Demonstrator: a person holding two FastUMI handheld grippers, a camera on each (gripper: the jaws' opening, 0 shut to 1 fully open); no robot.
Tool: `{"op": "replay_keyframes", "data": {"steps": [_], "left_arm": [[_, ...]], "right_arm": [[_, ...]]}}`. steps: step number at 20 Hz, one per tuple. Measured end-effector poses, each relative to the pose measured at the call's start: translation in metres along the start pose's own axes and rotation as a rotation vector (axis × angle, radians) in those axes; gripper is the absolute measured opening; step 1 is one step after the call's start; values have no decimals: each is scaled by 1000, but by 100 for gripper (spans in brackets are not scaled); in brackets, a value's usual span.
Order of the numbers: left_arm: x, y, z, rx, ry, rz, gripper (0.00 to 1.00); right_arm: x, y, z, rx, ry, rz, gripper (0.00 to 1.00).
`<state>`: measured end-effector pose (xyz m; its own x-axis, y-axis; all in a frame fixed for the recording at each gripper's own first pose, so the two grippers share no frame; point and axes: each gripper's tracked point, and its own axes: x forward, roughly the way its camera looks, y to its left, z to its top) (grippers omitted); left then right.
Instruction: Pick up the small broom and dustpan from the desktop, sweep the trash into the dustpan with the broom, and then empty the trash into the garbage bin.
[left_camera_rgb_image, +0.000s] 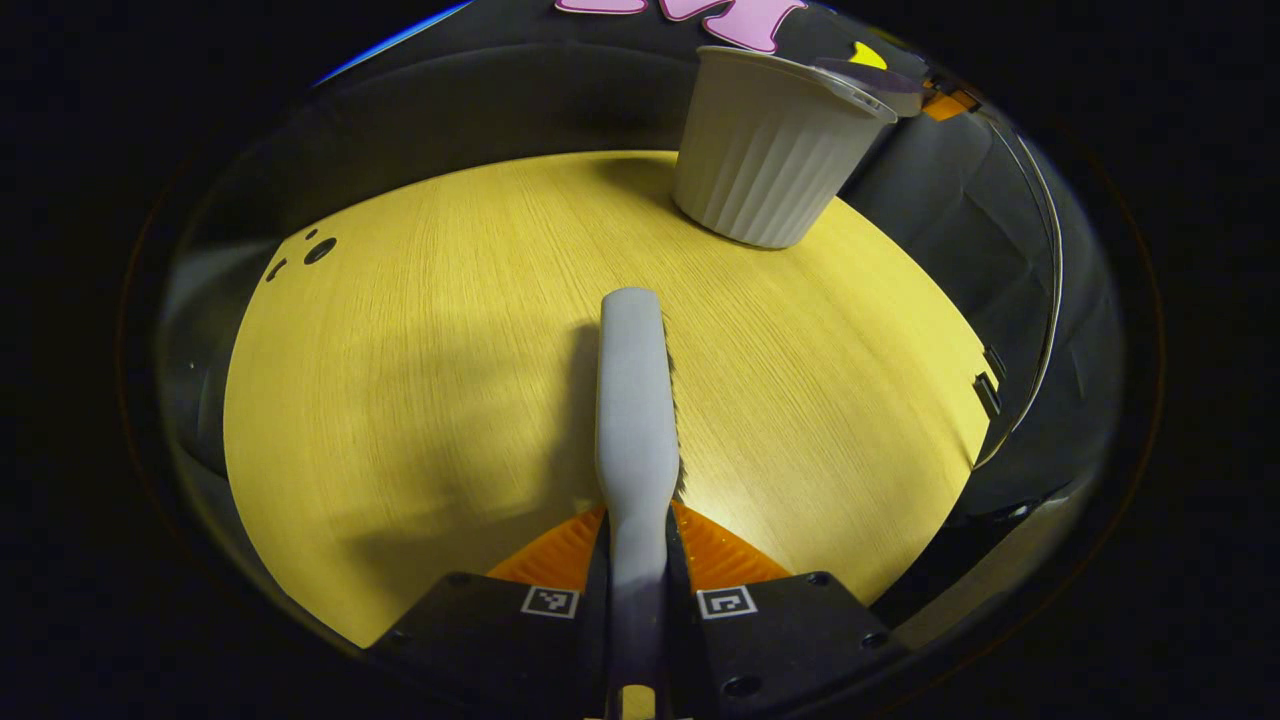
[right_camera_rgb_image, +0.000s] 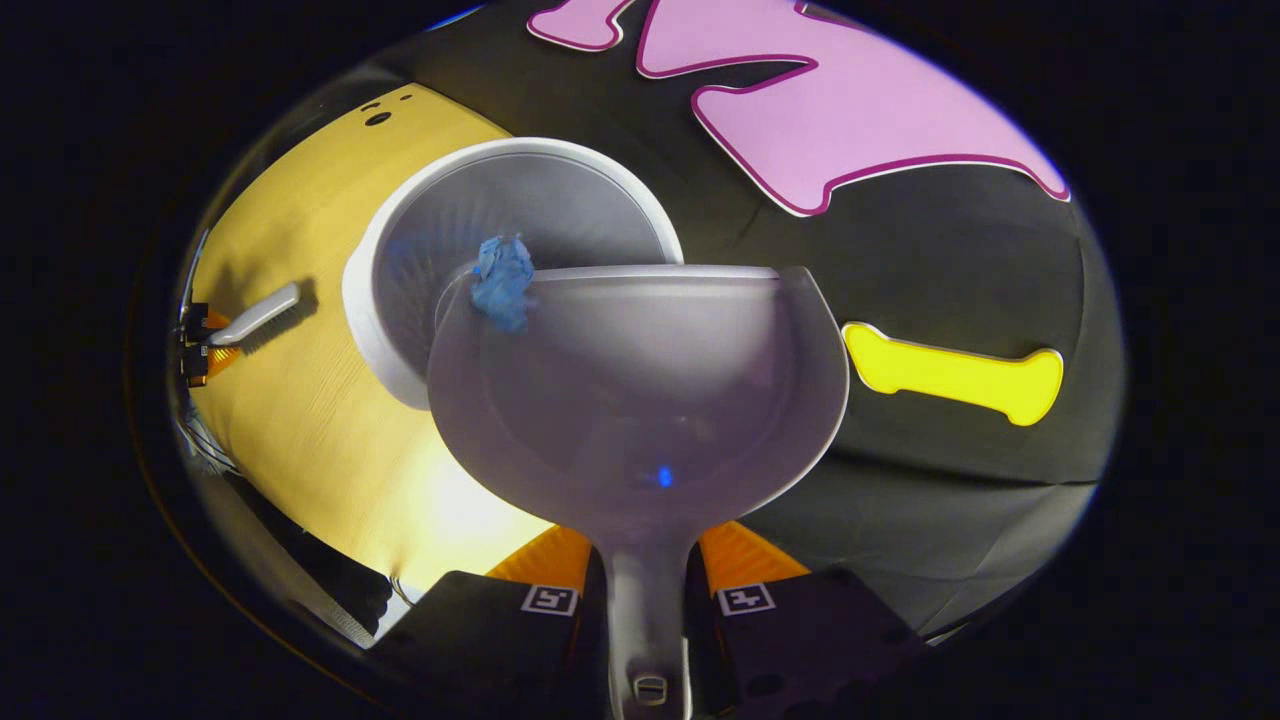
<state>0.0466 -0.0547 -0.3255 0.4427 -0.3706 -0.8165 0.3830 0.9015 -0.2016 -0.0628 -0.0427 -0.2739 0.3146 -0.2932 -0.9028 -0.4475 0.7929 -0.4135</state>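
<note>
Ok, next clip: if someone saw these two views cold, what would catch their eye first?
Most striking is the translucent dustpan, gripped by its handle in the right gripper and held over the white ribbed garbage bin, with a crumpled blue scrap of trash at the dustpan's front lip, above the bin's mouth. Next, the small broom, clamped in the left gripper above the yellow wooden desktop, with the bin at the desk's far edge.

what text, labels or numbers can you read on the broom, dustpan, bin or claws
No readable words or numbers.
Left claw: two small square coded markers, patterns only, no letters.
Right claw: the same kind of markers.
Broom, dustpan, garbage bin: no print visible.
</note>
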Motion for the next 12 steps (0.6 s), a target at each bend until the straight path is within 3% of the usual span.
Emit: {"op": "replay_keyframes", "data": {"steps": [8,12], "left_arm": [[0,0,0,-9,0,6,30],[0,0,0,-20,0,17,29]], "right_arm": [[1,6,13,-15,-31,-6,35],[-8,21,24,125,-160,63,35]]}}
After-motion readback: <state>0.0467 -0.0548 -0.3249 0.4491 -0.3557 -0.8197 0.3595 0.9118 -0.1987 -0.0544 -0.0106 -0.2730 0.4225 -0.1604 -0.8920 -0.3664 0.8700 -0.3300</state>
